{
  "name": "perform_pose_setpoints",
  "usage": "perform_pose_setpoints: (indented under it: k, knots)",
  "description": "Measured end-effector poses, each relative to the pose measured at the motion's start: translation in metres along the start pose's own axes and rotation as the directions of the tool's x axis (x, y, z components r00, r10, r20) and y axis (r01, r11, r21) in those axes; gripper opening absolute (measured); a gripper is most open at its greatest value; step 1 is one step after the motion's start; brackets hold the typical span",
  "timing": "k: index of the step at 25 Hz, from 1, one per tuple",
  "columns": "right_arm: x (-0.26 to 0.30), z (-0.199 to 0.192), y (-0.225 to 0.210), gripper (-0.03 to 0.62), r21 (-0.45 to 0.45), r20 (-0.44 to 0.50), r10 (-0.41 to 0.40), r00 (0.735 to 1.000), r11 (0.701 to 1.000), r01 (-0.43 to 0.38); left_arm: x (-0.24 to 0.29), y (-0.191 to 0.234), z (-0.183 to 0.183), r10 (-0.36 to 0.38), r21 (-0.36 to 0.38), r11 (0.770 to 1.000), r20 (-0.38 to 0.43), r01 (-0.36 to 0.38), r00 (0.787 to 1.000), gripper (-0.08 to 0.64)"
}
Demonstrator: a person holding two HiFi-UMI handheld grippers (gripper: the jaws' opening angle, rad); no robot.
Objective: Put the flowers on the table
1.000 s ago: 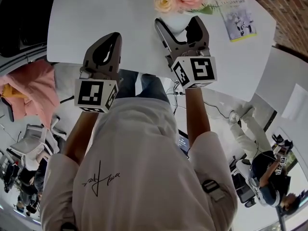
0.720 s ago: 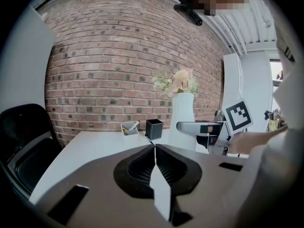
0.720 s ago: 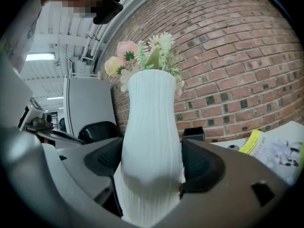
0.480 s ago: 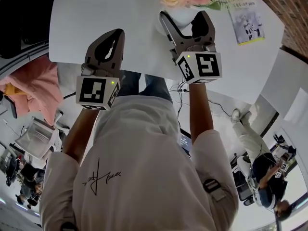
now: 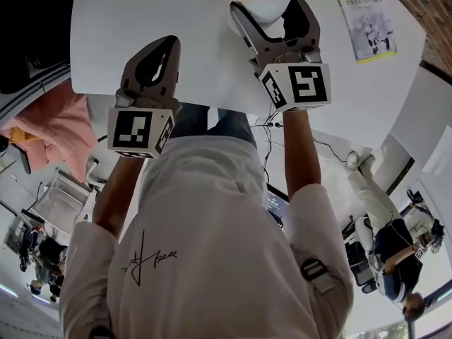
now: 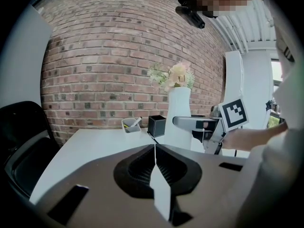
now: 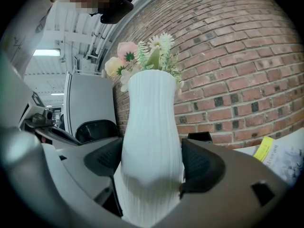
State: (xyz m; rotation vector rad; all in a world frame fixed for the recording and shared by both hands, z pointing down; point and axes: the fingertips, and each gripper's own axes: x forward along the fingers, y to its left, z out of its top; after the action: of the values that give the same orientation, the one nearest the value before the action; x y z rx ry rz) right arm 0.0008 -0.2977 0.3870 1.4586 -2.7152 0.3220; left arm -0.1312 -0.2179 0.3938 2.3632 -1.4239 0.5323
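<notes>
Advancing right gripper farther forward, clamping one white vase of flowers between its jaws; holding left gripper pressed together alongside.

white ribbed vase, pink and cream flowers, red brick wall.

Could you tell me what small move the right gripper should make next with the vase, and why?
Probably ease the right gripper straight down. Its fingers are shut on the white vase holding the flowers, over the table, yet no view shows the base touching it, so seat it before releasing.
</notes>
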Motion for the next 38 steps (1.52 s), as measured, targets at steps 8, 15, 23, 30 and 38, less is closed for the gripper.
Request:
perform_pose_setpoints:
  k: [8, 15, 23, 30, 38]
  knots:
    - [0.02, 0.005, 0.003, 0.405, -0.026, 0.027, 0.023, 0.999, 0.999, -0.022, 0.008, 0.01, -0.001, -0.005, -0.005, 1.0, -0.012, 0.004, 1.0, 0.011]
    - [0.031, 0.004, 0.006, 0.405, -0.047, 0.041, 0.035, 0.999, 0.998, -0.033, 0.011, 0.016, -0.004, -0.022, -0.018, 1.0, -0.012, 0.022, 1.0, 0.011]
    - [0.042, -0.001, 0.006, 0.405, -0.056, 0.041, 0.029, 0.999, 0.998, -0.027, 0.015, 0.029, -0.009, -0.012, -0.03, 0.999, -0.025, 0.012, 1.0, 0.011]
    - [0.047, -0.006, 0.008, 0.405, -0.068, 0.037, 0.041, 0.998, 0.997, -0.039, 0.017, 0.034, -0.015, -0.006, -0.04, 0.999, -0.035, 0.005, 0.999, 0.011]
    - [0.055, -0.014, 0.004, 0.405, -0.066, 0.03, 0.051, 0.998, 0.997, -0.049, 0.023, 0.041, -0.022, -0.004, -0.049, 0.999, -0.048, 0.001, 0.999, 0.011]
